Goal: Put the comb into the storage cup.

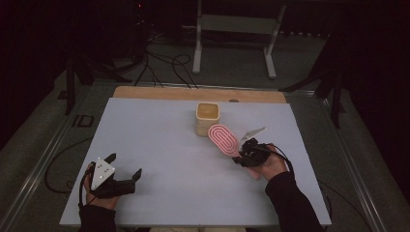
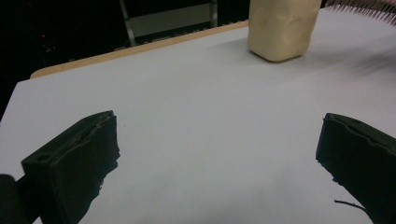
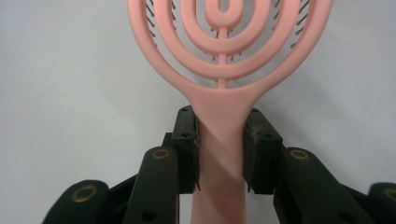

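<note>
A pink hairbrush [image 1: 223, 138] with a vented oval head is held above the white table [image 1: 159, 145], its head near a cream square cup [image 1: 207, 118]. My right gripper [image 1: 240, 155] is shut on the brush handle; in the right gripper view both pads clamp the pink handle [image 3: 221, 140] and the bristles face the table. At the table's near left, my left gripper [image 1: 124, 166] stands open with nothing between its jaws. The left gripper view looks between the wide-spread jaws toward the cream cup [image 2: 281, 28], and the bristles of the hairbrush [image 2: 364, 8] are at the top right corner.
A wooden strip [image 1: 198, 93] runs along the far edge of the table. Beyond it stand a metal frame [image 1: 237, 34] and cables [image 1: 164, 67] on the floor. A dark stand [image 1: 333, 82] is off the far right corner.
</note>
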The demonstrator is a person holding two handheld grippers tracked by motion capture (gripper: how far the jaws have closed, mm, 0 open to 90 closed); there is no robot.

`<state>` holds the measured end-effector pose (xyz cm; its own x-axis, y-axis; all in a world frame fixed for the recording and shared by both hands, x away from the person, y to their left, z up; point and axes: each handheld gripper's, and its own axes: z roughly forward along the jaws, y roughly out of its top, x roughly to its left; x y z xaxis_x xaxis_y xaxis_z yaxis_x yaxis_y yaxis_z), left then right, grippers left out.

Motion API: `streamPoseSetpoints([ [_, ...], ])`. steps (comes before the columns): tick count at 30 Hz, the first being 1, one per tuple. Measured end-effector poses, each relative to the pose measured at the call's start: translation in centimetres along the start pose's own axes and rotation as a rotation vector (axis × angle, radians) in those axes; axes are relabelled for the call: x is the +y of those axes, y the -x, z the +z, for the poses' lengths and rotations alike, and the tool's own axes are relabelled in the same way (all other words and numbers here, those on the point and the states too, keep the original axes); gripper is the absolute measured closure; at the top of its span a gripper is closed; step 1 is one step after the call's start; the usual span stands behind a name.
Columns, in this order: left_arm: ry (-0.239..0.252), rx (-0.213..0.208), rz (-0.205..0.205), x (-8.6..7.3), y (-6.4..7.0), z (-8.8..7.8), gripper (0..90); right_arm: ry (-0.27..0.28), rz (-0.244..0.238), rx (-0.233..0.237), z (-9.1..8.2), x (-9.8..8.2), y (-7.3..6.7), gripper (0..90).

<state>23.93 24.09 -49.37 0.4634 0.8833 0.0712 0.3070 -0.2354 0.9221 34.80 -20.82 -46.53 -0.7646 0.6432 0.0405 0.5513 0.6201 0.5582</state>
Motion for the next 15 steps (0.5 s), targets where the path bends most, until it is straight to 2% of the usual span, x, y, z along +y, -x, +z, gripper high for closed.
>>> streamPoseSetpoints([
  [1, 0.000, 0.000, 0.000, 0.0, 0.0, 0.0, 0.0, 0.000, 0.000, 0.000, 0.0, 0.0, 0.0, 69.8],
  [2, 0.000, 0.001, -0.001, 0.0, 0.0, 0.0, 0.0, 0.035, -0.005, -0.002, -0.4, -0.1, -0.3, 69.8],
  [3, 0.000, 0.001, -0.001, 0.0, 0.0, 0.0, 0.0, 0.035, -0.005, -0.002, -0.4, -0.1, -0.3, 69.8],
  [4, -0.001, 0.001, -0.001, 0.0, 0.0, 0.0, 0.0, 0.074, -0.010, -0.008, -0.7, -0.1, -0.6, 69.8],
  [5, -0.001, 0.001, -0.001, 0.0, 0.0, 0.0, 0.0, 0.074, -0.010, -0.008, -0.7, -0.1, -0.6, 69.8],
  [6, -0.003, 0.000, 0.001, 0.0, 0.0, 0.0, 0.0, 0.106, -0.008, -0.015, -1.0, -0.2, -0.9, 69.8],
  [7, -0.003, 0.000, 0.001, 0.0, 0.0, 0.0, 0.0, 0.106, -0.008, -0.015, -1.0, -0.2, -0.9, 69.8],
  [8, -0.007, 0.000, 0.004, 0.0, 0.1, 0.1, 0.0, 0.144, 0.005, -0.011, -1.2, -0.3, -1.0, 69.8],
  [9, -0.007, 0.000, 0.004, 0.0, 0.1, 0.1, 0.0, 0.144, 0.005, -0.011, -1.2, -0.3, -1.0, 69.8],
  [10, -0.008, -0.001, 0.005, 0.0, 0.1, 0.1, 0.0, 0.185, 0.014, -0.006, -1.5, -0.3, -1.2, 69.8],
  [15, -0.012, -0.006, -0.003, -0.1, 0.1, 0.2, 0.0, 0.239, -0.001, -0.022, -2.2, -0.5, -1.9, 69.8],
])
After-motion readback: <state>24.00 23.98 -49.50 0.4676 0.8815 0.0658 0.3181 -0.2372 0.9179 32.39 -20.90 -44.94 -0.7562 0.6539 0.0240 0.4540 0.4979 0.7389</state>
